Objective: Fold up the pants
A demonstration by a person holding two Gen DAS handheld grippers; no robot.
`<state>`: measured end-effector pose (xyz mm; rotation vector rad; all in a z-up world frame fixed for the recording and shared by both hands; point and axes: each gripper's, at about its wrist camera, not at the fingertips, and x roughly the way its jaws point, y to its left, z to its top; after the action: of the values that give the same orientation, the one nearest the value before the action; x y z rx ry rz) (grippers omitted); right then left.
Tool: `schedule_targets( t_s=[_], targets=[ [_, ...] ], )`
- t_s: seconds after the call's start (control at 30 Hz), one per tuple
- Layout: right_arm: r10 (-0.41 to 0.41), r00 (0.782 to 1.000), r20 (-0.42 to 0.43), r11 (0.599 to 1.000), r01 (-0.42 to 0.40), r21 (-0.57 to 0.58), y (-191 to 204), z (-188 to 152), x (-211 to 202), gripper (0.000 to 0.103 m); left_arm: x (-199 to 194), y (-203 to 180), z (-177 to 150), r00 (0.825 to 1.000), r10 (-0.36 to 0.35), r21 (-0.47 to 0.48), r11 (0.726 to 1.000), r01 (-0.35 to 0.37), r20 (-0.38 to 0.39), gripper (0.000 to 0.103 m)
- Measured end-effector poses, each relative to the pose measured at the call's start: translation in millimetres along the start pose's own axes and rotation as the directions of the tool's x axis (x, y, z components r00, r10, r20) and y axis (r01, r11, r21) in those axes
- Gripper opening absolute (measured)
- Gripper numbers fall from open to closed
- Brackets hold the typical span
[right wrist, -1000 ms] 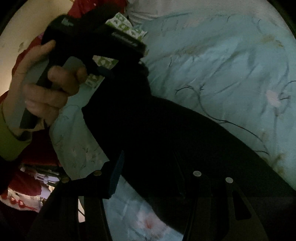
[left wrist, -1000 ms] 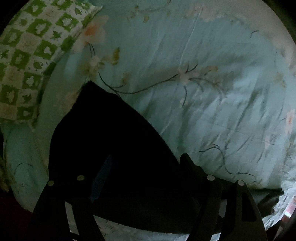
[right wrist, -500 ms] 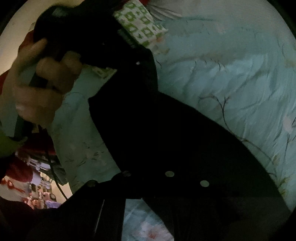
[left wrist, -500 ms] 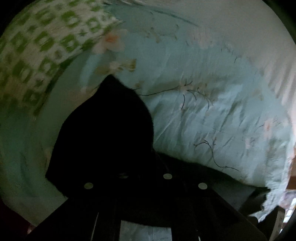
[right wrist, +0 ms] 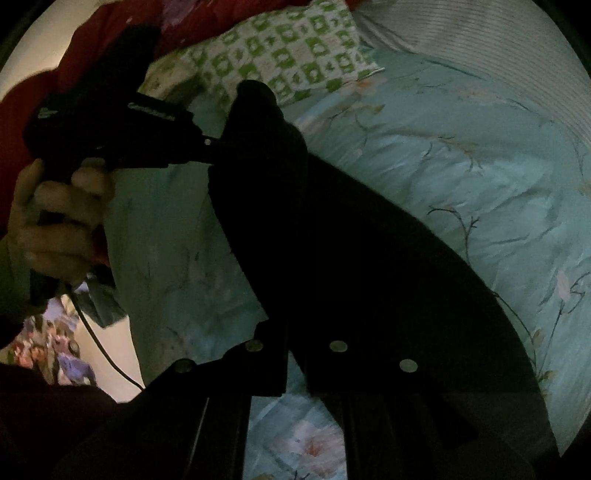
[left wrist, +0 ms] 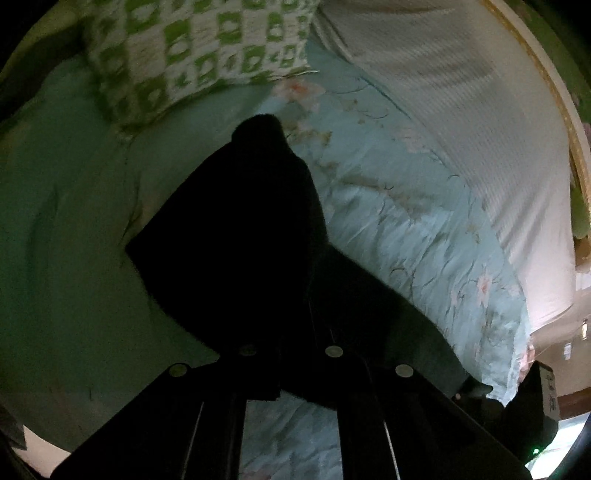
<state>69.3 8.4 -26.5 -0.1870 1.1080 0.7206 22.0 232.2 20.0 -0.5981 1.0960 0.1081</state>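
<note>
Two hand-held grippers, both clamped on one pair of black pants [left wrist: 240,236], which lies lifted and stretched over a pale blue floral bedspread [left wrist: 413,229]. Left gripper [left wrist: 291,332]: seen from its own camera, jaws drawn together with dark cloth pinched between them; the fabric rises from the fingers into a tall dark peak near the middle of the view, with a second fold trailing off toward the lower right. Right gripper [right wrist: 295,332]: jaws likewise drawn together on the cloth, which runs from the fingers as a broad dark band up and left to a rounded tip, and spreads wide down toward the lower right edge. In the right wrist view the left gripper's body [right wrist: 110,122] shows at upper left, its fingers meeting the pants at the band's upper end; a bare hand [right wrist: 55,221] wraps its handle, with a green cuff below and a black cable hanging from it. One green-and-white checked pillow [left wrist: 199,55] lies at the head of the bed, just beyond the peak of the pants and apart from them. One white ribbed sheet or blanket [left wrist: 461,110] lies along the far side of the bedspread, at the right in the left wrist view. Red fabric [right wrist: 207,18] shows along the top edge of the right wrist view, behind the pillow. Lighting is dim; seams and details of the pants cannot be made out.
</note>
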Motion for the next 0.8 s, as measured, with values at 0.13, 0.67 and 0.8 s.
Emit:
schedule_targets(
  t_s=[0.13,0.67,0.8],
  targets=[
    [-0.009,0.999,-0.036,1.0,0.008,-0.014,2.2,-3.5,10.3,0.007,9.1,20.0,-8.4,1.0,-0.006,-0.026,1.0,0.006,-0.016,0.005],
    [-0.001,0.993,-0.115,0.999,0.006,0.045,1.9,-5.9,33.7,0.012,29.3,47.3,-15.3,0.996,0.039,-0.032,0.999,-0.042,-0.078,0.01],
    [0.019,0.994,-0.111,0.995,-0.008,0.096,-2.2,-5.4,31.3,0.021,20.0,49.3,-11.8,0.997,0.048,-0.022,0.999,-0.049,-0.066,0.026]
  ],
)
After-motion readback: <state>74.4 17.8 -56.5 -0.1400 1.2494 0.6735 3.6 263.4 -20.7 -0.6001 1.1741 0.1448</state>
